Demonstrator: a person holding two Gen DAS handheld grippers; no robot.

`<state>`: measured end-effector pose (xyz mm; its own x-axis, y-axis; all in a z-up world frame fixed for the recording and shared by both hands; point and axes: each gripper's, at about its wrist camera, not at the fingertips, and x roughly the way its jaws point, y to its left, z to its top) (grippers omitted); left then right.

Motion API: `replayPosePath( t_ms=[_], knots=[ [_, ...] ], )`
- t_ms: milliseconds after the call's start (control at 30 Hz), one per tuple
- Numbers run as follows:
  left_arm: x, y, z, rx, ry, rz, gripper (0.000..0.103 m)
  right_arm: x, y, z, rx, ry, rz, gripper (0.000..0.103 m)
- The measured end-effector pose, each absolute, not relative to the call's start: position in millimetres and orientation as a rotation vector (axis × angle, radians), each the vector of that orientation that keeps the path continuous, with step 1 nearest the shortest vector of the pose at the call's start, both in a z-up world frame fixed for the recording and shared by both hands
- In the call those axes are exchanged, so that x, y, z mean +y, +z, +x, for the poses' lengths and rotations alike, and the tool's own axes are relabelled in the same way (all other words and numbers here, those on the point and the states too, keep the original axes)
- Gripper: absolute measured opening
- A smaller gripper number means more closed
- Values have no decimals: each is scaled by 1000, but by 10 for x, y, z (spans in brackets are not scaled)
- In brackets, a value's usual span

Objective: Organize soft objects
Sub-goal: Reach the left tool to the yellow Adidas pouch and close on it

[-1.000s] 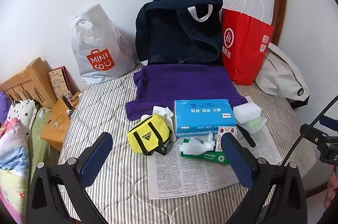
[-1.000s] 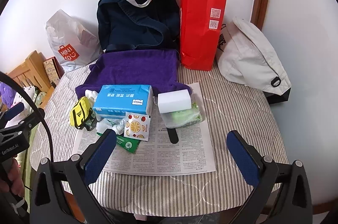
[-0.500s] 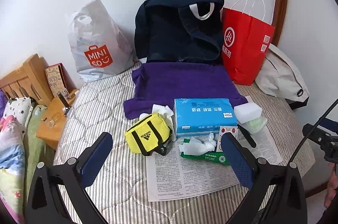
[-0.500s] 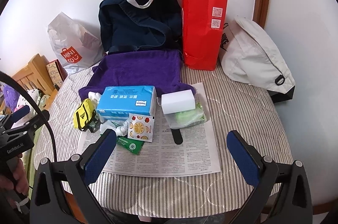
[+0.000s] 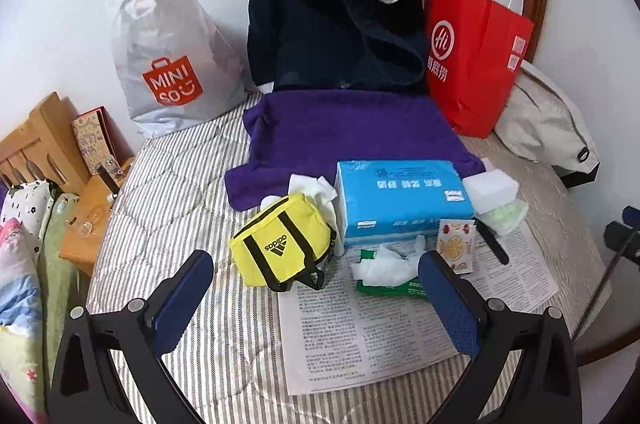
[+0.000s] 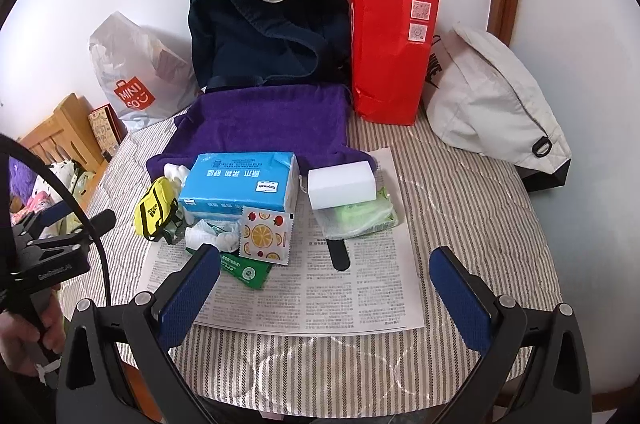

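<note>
**Striped table, soft goods, both grippers unladen**

- Left gripper (image 5: 316,288): jaws spread wide, nothing between them; hovering nearer the table than a second ago, so the yellow pouch (image 5: 282,244) now sits close ahead between its blue fingers (image 5: 182,298).
- Right gripper (image 6: 324,284): jaws spread wide, empty; view almost unchanged, slightly closer in.
- Yellow pouch: on the striped cloth (image 5: 168,192), at the newspaper's (image 5: 380,324) left edge, touching a white rag (image 5: 314,186).
- Blue tissue pack (image 5: 402,200): just beside the pouch, overlapping the purple towel (image 5: 344,128).
- Crumpled tissues (image 5: 382,268): on a green packet, in front of the pack.
- White sponge block (image 6: 342,182): resting on a bagged green cloth (image 6: 360,218).
- Behind: navy bag (image 6: 268,36), red paper bag (image 6: 390,44). None of these has shifted.
</note>
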<state>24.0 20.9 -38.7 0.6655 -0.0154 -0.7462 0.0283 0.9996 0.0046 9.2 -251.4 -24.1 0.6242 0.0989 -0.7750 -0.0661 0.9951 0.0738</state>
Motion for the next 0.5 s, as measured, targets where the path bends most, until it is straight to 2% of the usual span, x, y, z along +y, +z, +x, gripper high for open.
replayPosePath(
  t_ms=[500],
  knots=[
    [426,-1078,575,919,-24,29,103,-2465,-599,280,977,110,24,102]
  ],
)
